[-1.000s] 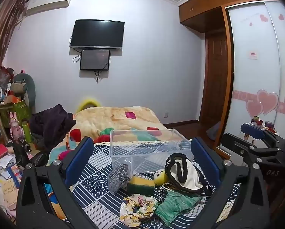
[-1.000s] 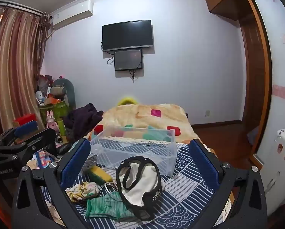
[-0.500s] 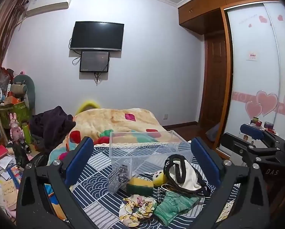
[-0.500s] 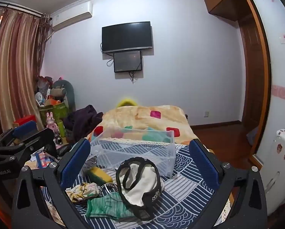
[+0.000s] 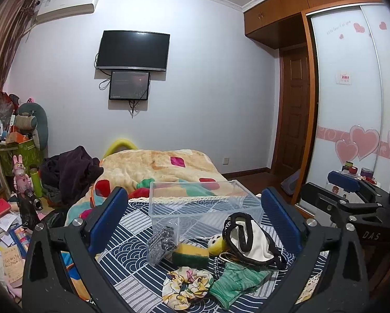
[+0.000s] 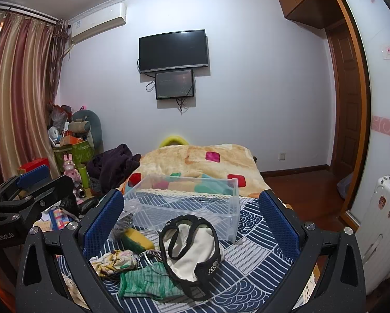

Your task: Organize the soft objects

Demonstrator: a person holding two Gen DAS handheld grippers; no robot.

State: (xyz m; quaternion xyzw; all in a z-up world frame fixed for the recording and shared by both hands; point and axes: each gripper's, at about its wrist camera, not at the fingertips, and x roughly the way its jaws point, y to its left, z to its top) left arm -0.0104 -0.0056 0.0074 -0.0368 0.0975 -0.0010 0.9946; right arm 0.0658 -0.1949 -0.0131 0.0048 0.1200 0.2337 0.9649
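A clear plastic bin (image 5: 202,206) (image 6: 189,203) stands empty on a blue patterned cloth (image 5: 132,250) (image 6: 249,260). In front of it lie soft things: a white garment with black trim (image 5: 249,240) (image 6: 192,245), a green cloth (image 5: 234,279) (image 6: 145,281), a floral scrunchie (image 5: 187,281) (image 6: 114,260), a yellow-green sponge (image 5: 191,254) (image 6: 136,238), a grey scrubber (image 5: 161,242) (image 6: 123,223) and a small yellow plush (image 5: 217,242). My left gripper (image 5: 195,224) is open and empty above them. My right gripper (image 6: 192,221) is open and empty too.
A bed with a patchwork blanket (image 5: 163,169) lies behind the bin. Dark clothes (image 5: 69,172) and cluttered boxes and toys (image 5: 17,161) fill the left. A wardrobe with sliding doors (image 5: 351,104) and a white suitcase (image 6: 382,234) stand at the right.
Both views have tilted up slightly, so the objects sit a little lower in frame. Nothing on the cloth has moved and both grippers stay open.
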